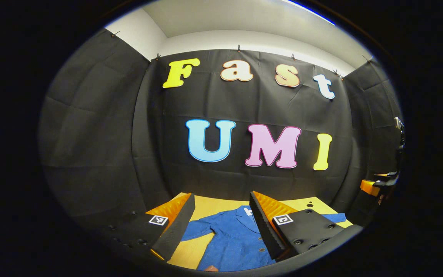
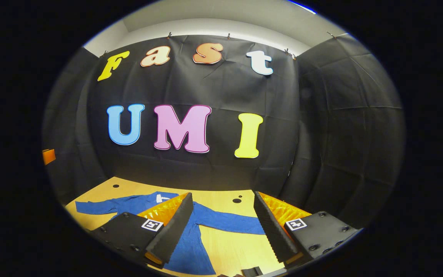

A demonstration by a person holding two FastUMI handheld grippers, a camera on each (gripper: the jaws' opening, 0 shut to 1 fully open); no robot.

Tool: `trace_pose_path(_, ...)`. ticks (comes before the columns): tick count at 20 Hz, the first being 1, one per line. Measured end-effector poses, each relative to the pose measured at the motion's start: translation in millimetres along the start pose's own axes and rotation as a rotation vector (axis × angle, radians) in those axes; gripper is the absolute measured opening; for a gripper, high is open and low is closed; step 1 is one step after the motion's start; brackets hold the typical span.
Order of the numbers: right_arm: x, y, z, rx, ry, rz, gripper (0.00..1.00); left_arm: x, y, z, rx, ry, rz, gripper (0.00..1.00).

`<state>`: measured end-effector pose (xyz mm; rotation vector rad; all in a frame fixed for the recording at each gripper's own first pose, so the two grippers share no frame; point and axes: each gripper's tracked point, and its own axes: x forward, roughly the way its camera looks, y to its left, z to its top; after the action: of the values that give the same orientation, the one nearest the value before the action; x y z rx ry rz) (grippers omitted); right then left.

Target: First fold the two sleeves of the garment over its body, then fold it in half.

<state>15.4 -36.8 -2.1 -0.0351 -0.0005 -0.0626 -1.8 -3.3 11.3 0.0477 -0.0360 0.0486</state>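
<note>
A blue button-up garment [image 1: 231,240] lies flat on the wooden table [image 1: 210,204], collar toward the back wall, both sleeves spread out to the sides. In the left gripper view my left gripper [image 1: 221,221] is open above its chest and one sleeve [image 1: 198,229]. In the right gripper view the same garment [image 2: 190,246] lies below, its one sleeve [image 2: 229,223] reaching across between the fingers and the other sleeve [image 2: 102,206] stretching left. My right gripper [image 2: 223,223] is open above it, holding nothing. The right gripper [image 1: 383,184] also shows far right in the left gripper view.
The table [image 2: 229,250] runs back to the black cloth wall, with small dark holes [image 2: 237,201] in its surface. The left gripper [image 2: 48,156] peeks in at the left edge of the right gripper view. A small dark object [image 2: 252,271] sits at the table's near edge.
</note>
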Motion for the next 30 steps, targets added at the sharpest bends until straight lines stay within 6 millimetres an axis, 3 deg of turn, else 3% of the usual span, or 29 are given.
trace_pose_path(3, 2.5, -1.5, -6.9, 0.031, 0.032, -0.013, 0.95, 1.9, 6.0, -2.2, 0.003, 0.000, 0.006, 0.83)
trace_pose_path(7, 7.1, -6.3, 1.9, 0.040, 0.031, -0.033, 0.99, 8.4, 10.5, -2.8, -0.026, -0.001, 0.010, 0.81)
trace_pose_path(8, 7.3, -5.7, 5.4, 0.044, 0.025, -0.033, 0.94, 10.1, 11.0, -2.1, -0.027, -0.002, 0.011, 0.81)
trace_pose_path(10, 9.5, -4.4, 9.7, 0.043, 0.013, -0.032, 0.94, 14.6, 13.0, -1.4, -0.022, -0.003, 0.017, 0.82)
trace_pose_path(13, 12.7, -3.2, 7.1, 0.020, 0.014, -0.022, 0.94, 23.9, 2.8, -3.5, -0.042, -0.004, -0.001, 0.81)
trace_pose_path(15, 18.8, -12.6, 1.1, 0.010, 0.023, -0.024, 0.95, 30.4, -9.8, -4.6, -0.046, -0.002, -0.022, 0.82)
trace_pose_path(16, 25.0, -25.2, -7.5, 0.017, 0.053, -0.044, 0.99, 33.9, -16.1, -5.0, -0.040, 0.001, -0.031, 0.81)
trace_pose_path(17, 28.1, -37.7, -17.0, 0.041, 0.095, -0.067, 0.94, 35.7, -23.0, -7.3, -0.031, 0.005, -0.042, 0.81)
trace_pose_path(18, 31.8, -46.1, -24.7, 0.077, 0.127, -0.080, 0.99, 38.3, -29.2, -7.0, -0.023, 0.005, -0.052, 0.81)
trace_pose_path(19, 38.1, -57.1, -33.1, 0.111, 0.157, -0.098, 0.94, 41.4, -35.8, -8.5, -0.013, 0.006, -0.060, 0.81)
trace_pose_path(21, 55.2, -84.0, -56.6, 0.137, 0.206, -0.140, 1.00, 50.3, -46.6, -14.3, 0.005, 0.022, -0.069, 0.80)
trace_pose_path(24, 87.0, -127.3, -105.0, 0.151, 0.297, -0.199, 1.00, 69.8, -68.4, -26.8, -0.003, 0.067, -0.087, 0.82)
trace_pose_path(27, 122.7, -160.6, -145.6, 0.221, 0.359, -0.242, 0.99, 88.3, -76.0, -32.2, 0.006, 0.118, -0.059, 0.82)
trace_pose_path(30, 157.0, -191.2, -201.3, 0.260, 0.439, -0.282, 0.99, 108.8, -92.7, -38.6, 0.027, 0.156, -0.059, 0.82)
